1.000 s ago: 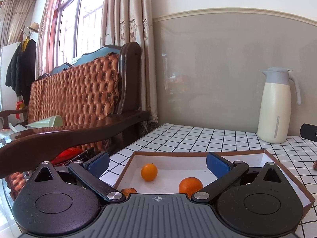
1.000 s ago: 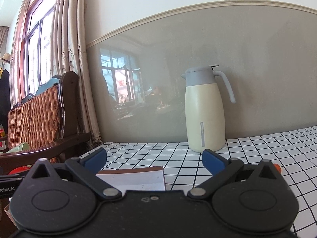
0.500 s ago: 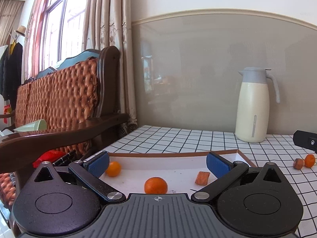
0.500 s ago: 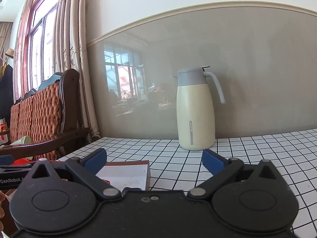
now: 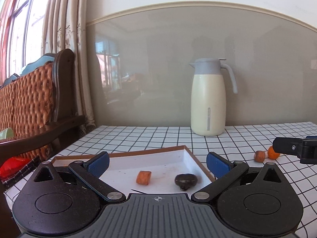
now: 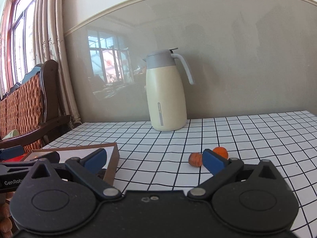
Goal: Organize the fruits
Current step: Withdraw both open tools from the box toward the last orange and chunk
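A shallow white tray with a brown rim (image 5: 186, 148) lies on the checked tablecloth. In it sit an orange chunk (image 5: 143, 177) and a dark wrinkled fruit (image 5: 185, 180). My left gripper (image 5: 157, 162) hovers open over the tray's near side, nothing between its blue pads. Out on the cloth to the right lie a brown piece (image 5: 259, 155) and a small orange fruit (image 5: 273, 153). The right wrist view shows the same brown piece (image 6: 195, 159) and orange fruit (image 6: 221, 152) just beyond my right gripper (image 6: 153, 161), which is open and empty, with the tray corner (image 6: 116, 150) at its left.
A cream thermos jug (image 5: 208, 97) with a grey lid stands at the back by the grey wall. A wooden sofa with woven orange backing (image 5: 29, 99) and curtains are off the table's left edge. The right gripper's body (image 5: 295, 148) shows at the left view's right edge.
Both views have swung to the right. The two round oranges in the tray left the left view; the chunk and dark fruit came in. The loose pieces on the cloth now show ahead of the right gripper.
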Demonstrator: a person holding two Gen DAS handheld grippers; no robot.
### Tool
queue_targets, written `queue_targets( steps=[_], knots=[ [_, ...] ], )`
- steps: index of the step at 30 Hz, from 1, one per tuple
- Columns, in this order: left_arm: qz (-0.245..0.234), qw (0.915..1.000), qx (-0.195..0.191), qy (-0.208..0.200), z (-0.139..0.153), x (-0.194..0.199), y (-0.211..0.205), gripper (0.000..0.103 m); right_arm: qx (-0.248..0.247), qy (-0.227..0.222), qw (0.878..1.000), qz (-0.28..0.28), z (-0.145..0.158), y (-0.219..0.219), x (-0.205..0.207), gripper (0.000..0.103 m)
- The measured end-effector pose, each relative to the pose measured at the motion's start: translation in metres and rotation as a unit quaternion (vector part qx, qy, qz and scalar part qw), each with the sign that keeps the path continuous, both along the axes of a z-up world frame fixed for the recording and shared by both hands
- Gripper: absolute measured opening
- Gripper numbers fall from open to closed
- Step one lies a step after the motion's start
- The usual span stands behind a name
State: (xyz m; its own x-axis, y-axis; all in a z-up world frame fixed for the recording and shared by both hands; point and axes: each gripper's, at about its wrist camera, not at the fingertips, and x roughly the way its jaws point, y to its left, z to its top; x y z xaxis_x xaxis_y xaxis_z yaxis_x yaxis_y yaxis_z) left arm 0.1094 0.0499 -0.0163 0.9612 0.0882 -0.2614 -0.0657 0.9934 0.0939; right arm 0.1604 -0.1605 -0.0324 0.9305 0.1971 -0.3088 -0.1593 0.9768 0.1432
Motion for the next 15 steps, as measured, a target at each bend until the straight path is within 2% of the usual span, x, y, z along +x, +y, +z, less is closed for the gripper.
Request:
queue_targets(
  steps=[4,8,10,12,15],
  knots=[
    [-0.028,0.9996,0.008,0.005,-0.002,0.004,-0.019,0.103,0.005,0.024,0.999,-0.022,-0.004,-0.016,0.004,0.097],
    [-0.054,0.9984,0.009,0.014,-0.005,0.009,-0.039,0.103,0.011,0.036,0.998,-0.045,-0.009,-0.034,0.007,0.093],
    [-0.064,0.9978,0.008,0.017,-0.006,0.011,-0.049,0.103,0.012,0.04,0.997,-0.058,-0.012,-0.042,0.008,0.087],
    [-0.077,0.9967,0.006,0.023,-0.007,0.016,-0.059,0.103,0.011,0.048,0.997,-0.064,-0.016,-0.05,0.011,0.077],
    [-0.091,0.9952,0.0,0.036,-0.009,0.026,-0.075,0.103,0.013,0.057,0.996,-0.072,-0.018,-0.061,0.012,0.071]
  ],
)
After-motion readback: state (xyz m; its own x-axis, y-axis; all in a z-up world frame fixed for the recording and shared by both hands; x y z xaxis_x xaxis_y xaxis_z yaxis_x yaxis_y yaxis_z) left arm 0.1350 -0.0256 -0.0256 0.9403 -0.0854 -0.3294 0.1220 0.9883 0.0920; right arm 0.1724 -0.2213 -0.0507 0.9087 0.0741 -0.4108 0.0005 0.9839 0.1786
